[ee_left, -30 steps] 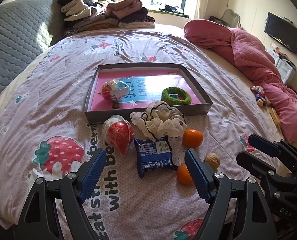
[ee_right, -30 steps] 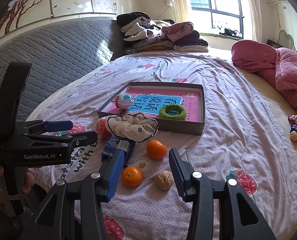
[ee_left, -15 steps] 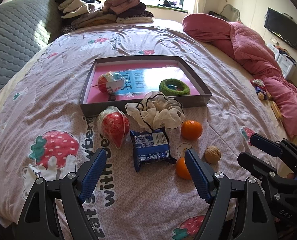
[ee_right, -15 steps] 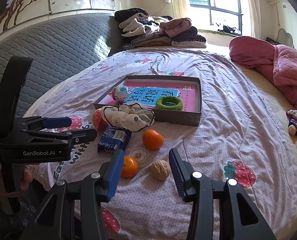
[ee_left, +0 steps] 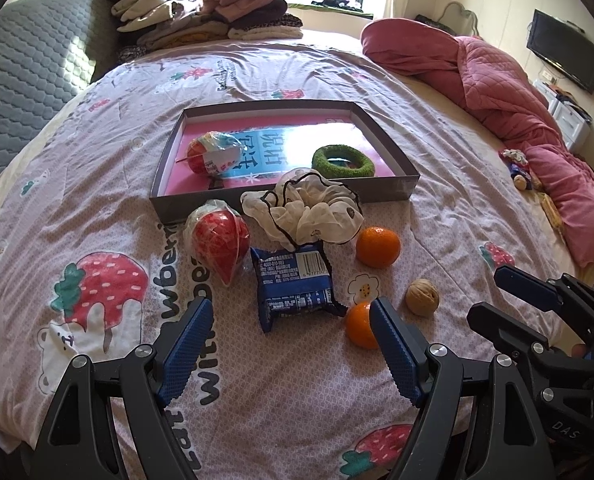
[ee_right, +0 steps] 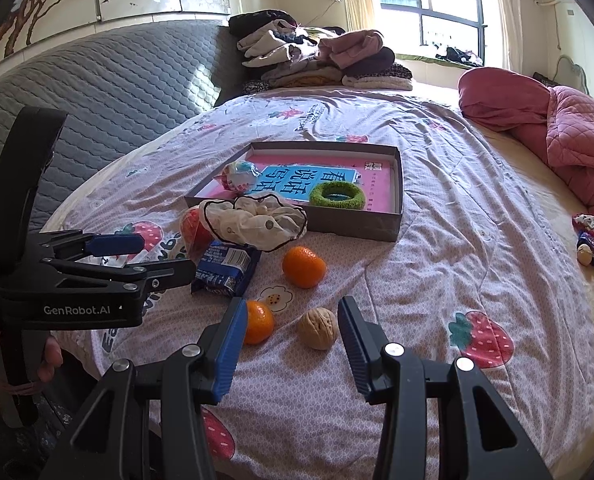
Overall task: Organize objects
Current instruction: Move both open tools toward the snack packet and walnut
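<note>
Both claws gaped empty over the bedsheet [ee_left: 97,184]: left gripper [ee_left: 289,344], right gripper [ee_right: 293,340].

Tray [ee_left: 393,152] held one wrapped ball [ee_left: 213,152] and one green ring [ee_left: 343,162].

Outside, nearer the claws:
- two oranges [ee_left: 377,246]
- one walnut [ee_right: 319,328]
- one blue packet [ee_left: 295,280]
- one scrunchie [ee_left: 309,212]
- one red wrapped ball [ee_left: 219,240]

You see a lilac bedsheet [ee_left: 109,184] printed with red strawberries, white bears and dark letters. On it the box [ee_left: 393,152] is grey outside, pink and blue inside. In it lie a green ring [ee_left: 343,162] and a red ball in clear wrap [ee_left: 213,154]. Outside you have a red wrapped ball [ee_left: 219,242], a white scrunchie [ee_left: 309,210] with black edge, a blue snack packet [ee_left: 293,280] with white barcode, two orange mandarins [ee_left: 378,247] [ee_right: 259,322] and a tan walnut [ee_right: 318,328]. The quilt [ee_left: 497,80] is pink, the headboard [ee_right: 109,92] grey. Both grippers [ee_left: 287,344] [ee_right: 293,346] are black with blue pads.
</note>
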### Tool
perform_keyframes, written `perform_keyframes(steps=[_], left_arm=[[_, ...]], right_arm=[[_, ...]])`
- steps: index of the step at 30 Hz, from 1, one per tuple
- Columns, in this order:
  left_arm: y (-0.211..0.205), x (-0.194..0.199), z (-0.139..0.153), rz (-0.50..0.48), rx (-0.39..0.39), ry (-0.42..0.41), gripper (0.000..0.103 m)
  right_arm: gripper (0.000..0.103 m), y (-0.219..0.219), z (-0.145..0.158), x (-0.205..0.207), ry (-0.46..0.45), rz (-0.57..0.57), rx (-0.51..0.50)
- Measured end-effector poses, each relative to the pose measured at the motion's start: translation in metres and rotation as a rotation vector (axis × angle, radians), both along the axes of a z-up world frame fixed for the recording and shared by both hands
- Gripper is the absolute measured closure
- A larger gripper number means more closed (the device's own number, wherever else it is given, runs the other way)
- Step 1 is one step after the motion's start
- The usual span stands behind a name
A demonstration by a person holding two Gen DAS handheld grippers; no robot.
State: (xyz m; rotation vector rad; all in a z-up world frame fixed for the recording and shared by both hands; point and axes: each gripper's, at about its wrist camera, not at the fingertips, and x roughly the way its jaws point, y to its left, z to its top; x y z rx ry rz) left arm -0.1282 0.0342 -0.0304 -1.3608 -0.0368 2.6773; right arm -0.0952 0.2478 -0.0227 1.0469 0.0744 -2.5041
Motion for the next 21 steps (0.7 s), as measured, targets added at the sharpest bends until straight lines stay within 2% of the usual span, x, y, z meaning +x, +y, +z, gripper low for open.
perform_keyframes(steps=[21], left_arm=[[0.001, -0.001, -0.021, -0.001, -0.006, -0.048, 0.021]], right_arm=[[0.056, -0.001, -0.020, -0.005, -0.048, -0.009, 0.036]])
